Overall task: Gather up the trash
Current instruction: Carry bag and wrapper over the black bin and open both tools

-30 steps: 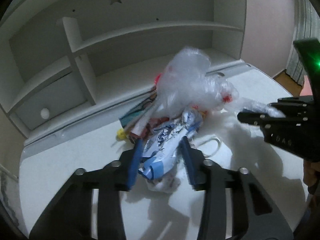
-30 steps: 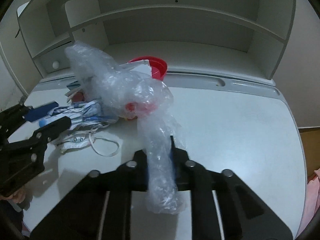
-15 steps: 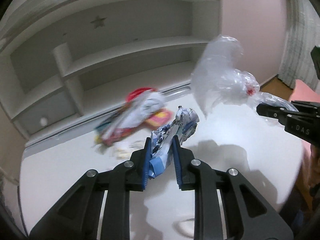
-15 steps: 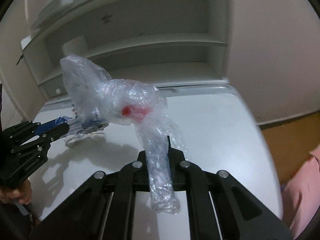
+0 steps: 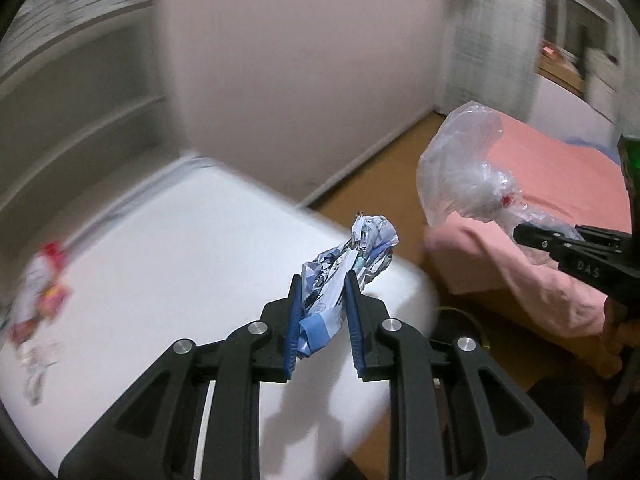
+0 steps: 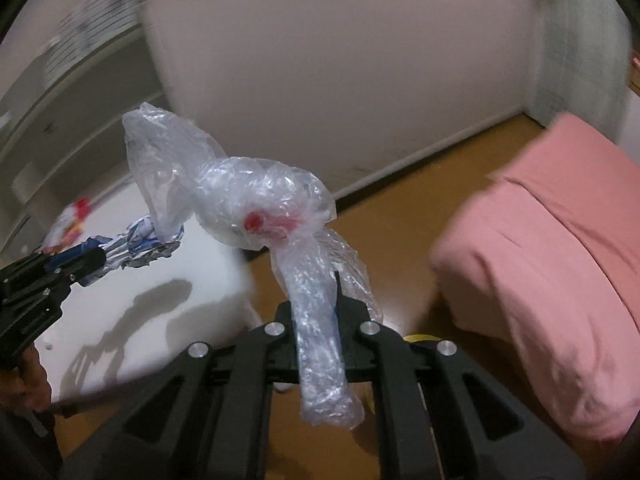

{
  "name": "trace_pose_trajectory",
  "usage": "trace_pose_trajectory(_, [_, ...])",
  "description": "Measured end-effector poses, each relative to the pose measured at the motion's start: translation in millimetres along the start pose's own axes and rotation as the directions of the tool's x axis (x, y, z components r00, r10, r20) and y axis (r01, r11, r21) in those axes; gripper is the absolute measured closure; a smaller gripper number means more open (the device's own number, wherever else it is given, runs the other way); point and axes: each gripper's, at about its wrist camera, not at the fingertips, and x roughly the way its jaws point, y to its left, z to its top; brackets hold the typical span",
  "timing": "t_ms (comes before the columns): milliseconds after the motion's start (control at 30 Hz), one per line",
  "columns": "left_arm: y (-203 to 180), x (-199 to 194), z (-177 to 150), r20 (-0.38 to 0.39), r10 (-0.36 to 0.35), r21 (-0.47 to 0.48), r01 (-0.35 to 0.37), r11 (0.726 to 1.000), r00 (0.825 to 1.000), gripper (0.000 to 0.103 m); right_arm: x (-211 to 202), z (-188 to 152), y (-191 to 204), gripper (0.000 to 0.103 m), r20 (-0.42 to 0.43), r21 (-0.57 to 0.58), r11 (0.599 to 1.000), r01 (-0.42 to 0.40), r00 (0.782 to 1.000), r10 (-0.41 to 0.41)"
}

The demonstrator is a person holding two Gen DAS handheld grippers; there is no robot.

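Note:
My left gripper [image 5: 320,284] is shut on a crumpled blue-and-white paper wrapper [image 5: 348,264] and holds it in the air over the right corner of the white desk [image 5: 168,264]. It also shows in the right wrist view [image 6: 132,248]. My right gripper [image 6: 316,280] is shut on a clear plastic bag [image 6: 240,196] with something red inside, held over the brown floor. The bag also shows in the left wrist view [image 5: 464,172], with the right gripper [image 5: 524,234] beside it. More red-and-white trash [image 5: 40,292] lies blurred at the desk's far left.
A pink-covered bed [image 6: 560,260] stands to the right. Brown floor [image 6: 400,220] lies between desk and bed. White shelves [image 5: 80,92] rise behind the desk. A plain wall [image 5: 300,60] is ahead. A dark object with a yellow edge [image 5: 464,320] sits below the desk corner.
Both grippers have swung right, away from the shelves and trash pile toward the desk's right corner, floor and bed, each still holding its item. The remaining trash has slid to the view's left.

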Motion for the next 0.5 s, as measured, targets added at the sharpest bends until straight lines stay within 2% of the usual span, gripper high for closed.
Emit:
trace_pose_trajectory(133, [-76,30,6,-0.034,-0.094,0.079,0.096,0.992,0.995,0.083,-12,-28,-68,0.095,-0.025,0.093,0.992,0.081,0.997,-0.079])
trace_pose_trajectory(300, [-155,71,-2,-0.103,-0.18,0.152,0.194,0.969,0.978,0.083,-18,-71,-142,0.095,-0.073,0.205,0.964,0.167,0.985,-0.155])
trace_pose_trajectory(500, [-200,122,-24,-0.187,-0.218,0.187,0.252,0.95,0.958,0.083,-4,-121,-198,0.095,-0.151,0.295,0.93,0.222,0.971,-0.184])
